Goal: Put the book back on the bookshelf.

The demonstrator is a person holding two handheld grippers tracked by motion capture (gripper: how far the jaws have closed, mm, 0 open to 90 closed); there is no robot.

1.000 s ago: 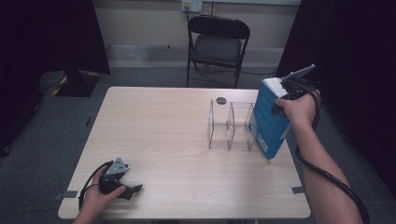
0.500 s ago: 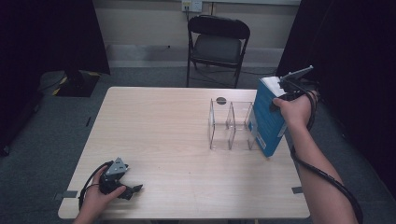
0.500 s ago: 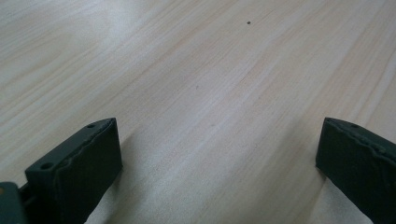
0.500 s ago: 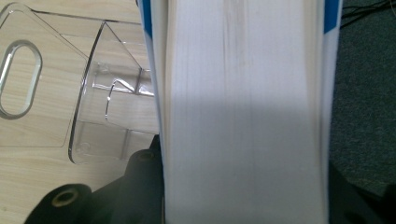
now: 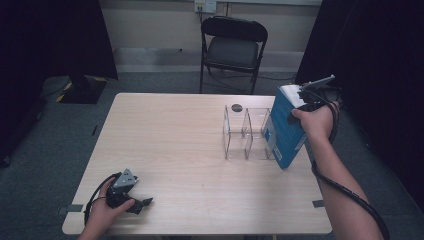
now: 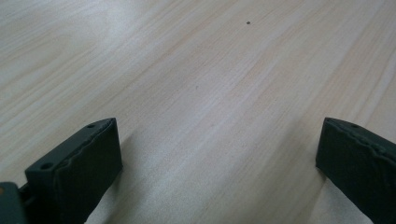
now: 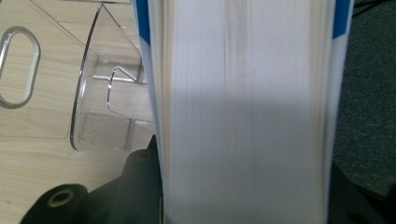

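A thick blue book with white page edges stands tilted at the table's right edge, just right of a clear acrylic rack. My right gripper is shut on the book's top end, and its lower corner is down at the table. In the right gripper view the book's page edges run between the black jaws, with the clear rack to their left. My left gripper rests on the table near the front left corner, open, with bare wood between its jaws.
A small dark disc lies on the table behind the rack. A black folding chair stands beyond the far edge. The light wooden table has wide bare room in its middle and left. Dark curtains hang at both sides.
The book in my right gripper has shifted slightly left, toward the rack. The left gripper has stayed in place.
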